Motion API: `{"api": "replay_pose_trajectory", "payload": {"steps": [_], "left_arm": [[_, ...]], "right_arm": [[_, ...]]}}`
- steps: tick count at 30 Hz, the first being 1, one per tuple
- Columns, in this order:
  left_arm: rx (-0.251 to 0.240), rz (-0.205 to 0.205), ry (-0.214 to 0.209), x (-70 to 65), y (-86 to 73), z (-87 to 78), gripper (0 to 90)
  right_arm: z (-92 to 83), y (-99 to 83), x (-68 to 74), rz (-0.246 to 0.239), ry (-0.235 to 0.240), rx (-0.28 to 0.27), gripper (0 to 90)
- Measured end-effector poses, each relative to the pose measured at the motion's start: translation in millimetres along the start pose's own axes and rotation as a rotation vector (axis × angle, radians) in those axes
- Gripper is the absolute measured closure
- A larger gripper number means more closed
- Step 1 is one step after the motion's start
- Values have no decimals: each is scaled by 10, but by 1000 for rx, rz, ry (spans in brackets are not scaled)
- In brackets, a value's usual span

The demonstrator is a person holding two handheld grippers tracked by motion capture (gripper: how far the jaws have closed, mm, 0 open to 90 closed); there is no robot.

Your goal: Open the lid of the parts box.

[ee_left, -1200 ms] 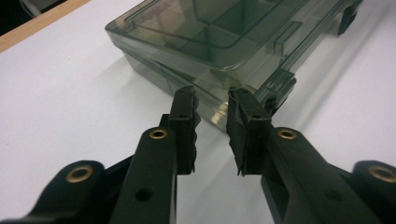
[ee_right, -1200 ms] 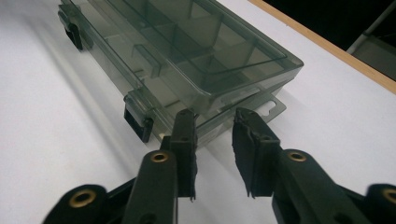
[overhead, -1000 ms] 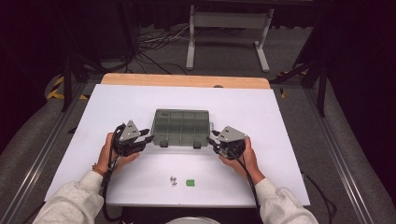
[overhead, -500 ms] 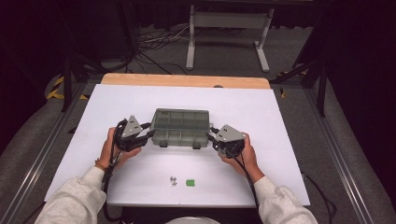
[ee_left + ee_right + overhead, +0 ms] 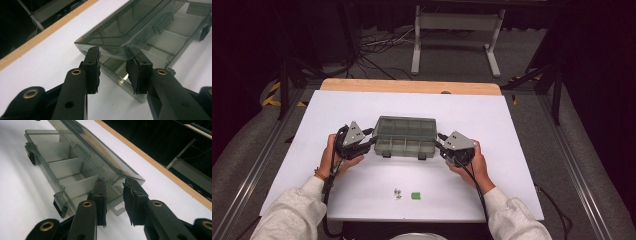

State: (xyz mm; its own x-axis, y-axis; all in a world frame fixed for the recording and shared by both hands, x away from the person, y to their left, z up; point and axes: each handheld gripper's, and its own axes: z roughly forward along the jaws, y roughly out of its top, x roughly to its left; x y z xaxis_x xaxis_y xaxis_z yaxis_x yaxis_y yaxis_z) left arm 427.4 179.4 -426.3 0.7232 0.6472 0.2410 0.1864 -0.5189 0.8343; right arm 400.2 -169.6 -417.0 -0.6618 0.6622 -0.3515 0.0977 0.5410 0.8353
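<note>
L hand-held gripper sits at the left end of the smoky plastic compartment box, jaws parted w/ the raised lid's corner between them; in the left gripper view the pads flank that corner w/ a gap showing, so not clamped. R hand-held gripper is at the box's right end; its jaws have just been closing, w/ the lid's end corner between them. In the right gripper view one pad is right at the lid edge, the other just apart; can't tell if it's pressing.

Box is mid-table on the white table, lid tilted up, dividers visible, latches on the near edge. Near edge side: small screws and a green piece, well apart from the box. Plenty of bare table on both sides and behind, up to the wooden edge strip.
</note>
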Motion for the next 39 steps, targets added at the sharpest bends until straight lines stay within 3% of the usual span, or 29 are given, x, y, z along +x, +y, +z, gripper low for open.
{"api": "replay_pose_trajectory", "payload": {"steps": [9,12,31,39], "left_arm": [[-29,2,15,35,73,-27,644],[-37,22,30,46,108,-36,653],[-77,-22,59,119,229,-26,683],[-90,-42,63,185,281,-58,655]], "right_arm": [[-20,84,-75,11,-24,-31,723],[-17,99,-89,19,-20,-41,738],[35,221,-213,87,-23,-70,731],[39,286,-259,77,-33,-73,697]]}}
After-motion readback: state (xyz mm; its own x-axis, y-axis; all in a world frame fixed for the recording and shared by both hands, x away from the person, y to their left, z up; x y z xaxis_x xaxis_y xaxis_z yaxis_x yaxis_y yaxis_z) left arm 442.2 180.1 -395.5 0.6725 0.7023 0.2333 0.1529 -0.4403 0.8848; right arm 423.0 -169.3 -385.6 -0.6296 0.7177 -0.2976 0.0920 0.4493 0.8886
